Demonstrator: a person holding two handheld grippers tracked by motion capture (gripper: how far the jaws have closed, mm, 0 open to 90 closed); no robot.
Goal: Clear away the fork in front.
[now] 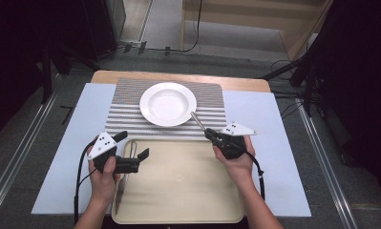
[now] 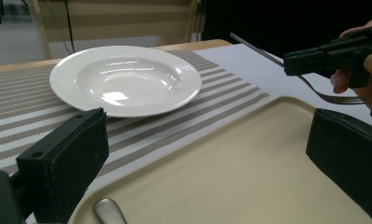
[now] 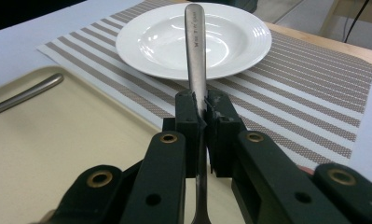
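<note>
1. My left claw (image 1: 134, 147) gapes wide and holds nothing, over the tray (image 1: 178, 191).
2. My right claw (image 1: 211, 135) is clamped on a fork (image 3: 196, 60), handle pointing at the plate (image 1: 168, 103).
3. The plate sits on the striped mat (image 1: 126, 102), mid-bench.

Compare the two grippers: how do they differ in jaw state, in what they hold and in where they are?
The right gripper is shut on a fork; the left gripper stands open and holds nothing. The right gripper is at the striped mat's edge near the plate; the left gripper is over the tray. Both are black and hand-held.
</note>
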